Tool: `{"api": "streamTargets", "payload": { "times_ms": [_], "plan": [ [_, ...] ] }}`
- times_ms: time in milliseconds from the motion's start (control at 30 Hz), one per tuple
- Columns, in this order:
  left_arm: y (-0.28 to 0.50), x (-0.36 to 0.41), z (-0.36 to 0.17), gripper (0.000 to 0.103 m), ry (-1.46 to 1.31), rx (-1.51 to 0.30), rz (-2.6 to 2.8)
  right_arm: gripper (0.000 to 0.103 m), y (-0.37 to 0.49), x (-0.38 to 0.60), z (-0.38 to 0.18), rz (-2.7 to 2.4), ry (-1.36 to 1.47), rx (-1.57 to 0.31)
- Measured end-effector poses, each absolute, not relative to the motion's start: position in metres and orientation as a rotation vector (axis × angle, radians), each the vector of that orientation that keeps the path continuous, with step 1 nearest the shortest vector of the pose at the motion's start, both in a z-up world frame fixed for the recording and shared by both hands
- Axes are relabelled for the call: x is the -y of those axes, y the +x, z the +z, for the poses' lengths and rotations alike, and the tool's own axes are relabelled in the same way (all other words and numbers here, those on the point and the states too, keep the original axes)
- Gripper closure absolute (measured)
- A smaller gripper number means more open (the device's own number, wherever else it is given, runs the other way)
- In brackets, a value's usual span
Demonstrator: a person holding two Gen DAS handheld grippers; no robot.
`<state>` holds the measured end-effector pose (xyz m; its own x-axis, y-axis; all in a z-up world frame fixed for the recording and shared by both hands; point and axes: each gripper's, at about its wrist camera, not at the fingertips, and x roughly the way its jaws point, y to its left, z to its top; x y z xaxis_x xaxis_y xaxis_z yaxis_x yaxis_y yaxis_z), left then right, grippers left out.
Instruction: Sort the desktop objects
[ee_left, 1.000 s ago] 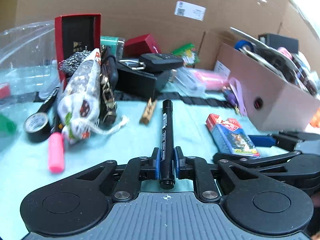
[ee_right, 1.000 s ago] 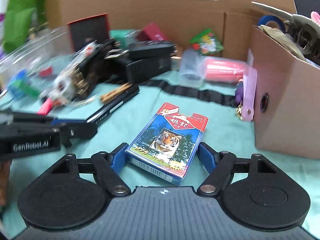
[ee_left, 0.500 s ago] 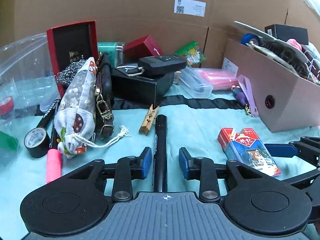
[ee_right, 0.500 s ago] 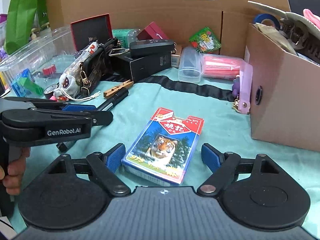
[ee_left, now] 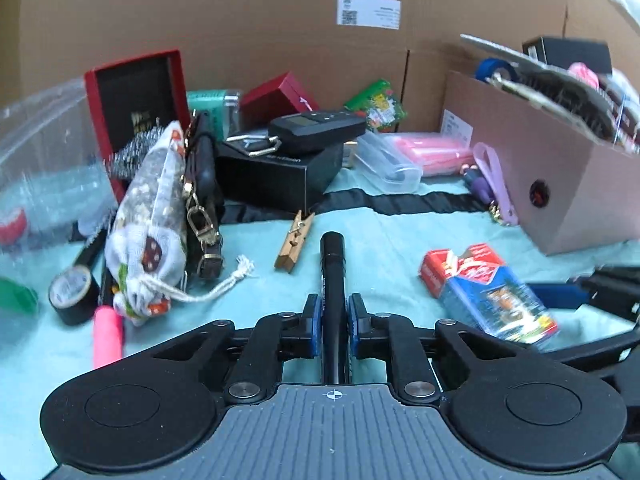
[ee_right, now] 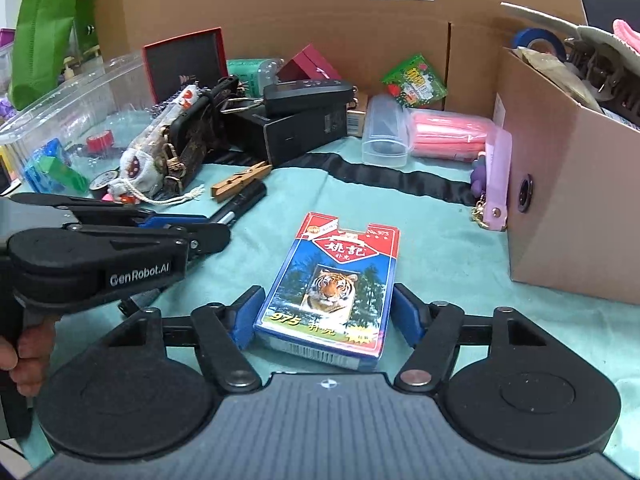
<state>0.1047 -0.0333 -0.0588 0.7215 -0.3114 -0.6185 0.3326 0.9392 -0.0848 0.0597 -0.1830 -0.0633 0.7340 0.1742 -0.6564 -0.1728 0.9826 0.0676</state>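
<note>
Right wrist view: card box lies lengthwise between right gripper pads, jaws closing, a gap each side. Left gripper is closing on marker, in line with fingers.

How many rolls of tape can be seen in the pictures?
3: a black roll beside the drawstring pouch, a red roll in the clear bin, a blue roll in the cardboard box. Others may be hidden.

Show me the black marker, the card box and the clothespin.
black marker [ee_left: 332, 264], left wrist view, on its barrel.
card box [ee_right: 332, 280], right wrist view, on the tiger.
clothespin [ee_left: 295, 240], left wrist view, mid-body.
</note>
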Motion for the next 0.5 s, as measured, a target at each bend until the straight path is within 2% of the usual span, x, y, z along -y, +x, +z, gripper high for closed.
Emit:
{"api": "streamTargets", "payload": {
  "times_ms": [233,500],
  "plan": [
    [0.079,0.013,-0.038,0.093,-0.013,-0.618,-0.350,0.033,0.047,0.173,-0.045,0.262,0.033,-0.686],
    [0.058,-0.030,0.024,0.093,-0.062,-0.453,-0.310,0.033,0.046,0.137,0.010,0.408,-0.010,-0.543]
  ]
}}
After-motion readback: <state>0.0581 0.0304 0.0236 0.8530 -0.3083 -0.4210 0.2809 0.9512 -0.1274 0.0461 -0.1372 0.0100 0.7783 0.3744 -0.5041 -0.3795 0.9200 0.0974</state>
